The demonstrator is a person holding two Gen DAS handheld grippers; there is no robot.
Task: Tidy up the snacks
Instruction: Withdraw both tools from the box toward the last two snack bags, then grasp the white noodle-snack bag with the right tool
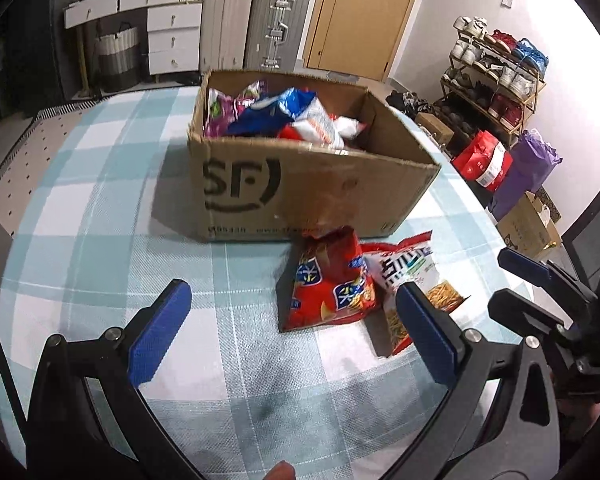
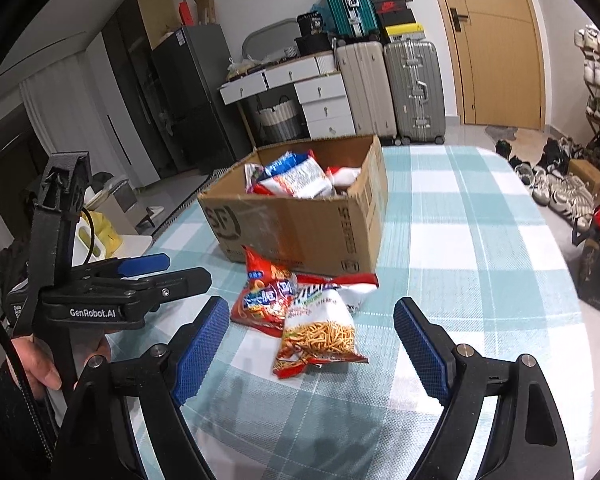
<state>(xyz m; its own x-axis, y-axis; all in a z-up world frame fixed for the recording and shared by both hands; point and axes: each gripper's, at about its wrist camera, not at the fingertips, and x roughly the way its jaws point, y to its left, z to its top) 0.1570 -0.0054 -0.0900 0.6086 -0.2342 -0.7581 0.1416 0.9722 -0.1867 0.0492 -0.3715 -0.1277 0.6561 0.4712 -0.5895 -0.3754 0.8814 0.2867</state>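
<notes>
An open cardboard box (image 1: pixel 300 184) (image 2: pixel 300 224) stands on the checked tablecloth (image 1: pixel 100 200), holding several snack bags (image 1: pixel 284 112) (image 2: pixel 296 176). In front of it lie a red snack bag (image 1: pixel 328 280) (image 2: pixel 264 296) and a white-and-red bag of stick snacks (image 1: pixel 414 272) (image 2: pixel 320 328), side by side and overlapping. My left gripper (image 1: pixel 292 285) hovers open just short of the red bag, nothing between its pads. My right gripper (image 2: pixel 312 301) hangs open before the stick-snack bag, empty too. Each gripper shows at the edge of the other's view (image 1: pixel 516 280) (image 2: pixel 188 268).
The table's right edge (image 1: pixel 480 208) drops to red and purple bags (image 1: pixel 488 160) and a shoe rack (image 1: pixel 496 80). Suitcases (image 2: pixel 392 88), white drawers (image 2: pixel 324 104) and a wooden door (image 2: pixel 496 48) stand behind. A hand (image 2: pixel 40 360) holds the left gripper.
</notes>
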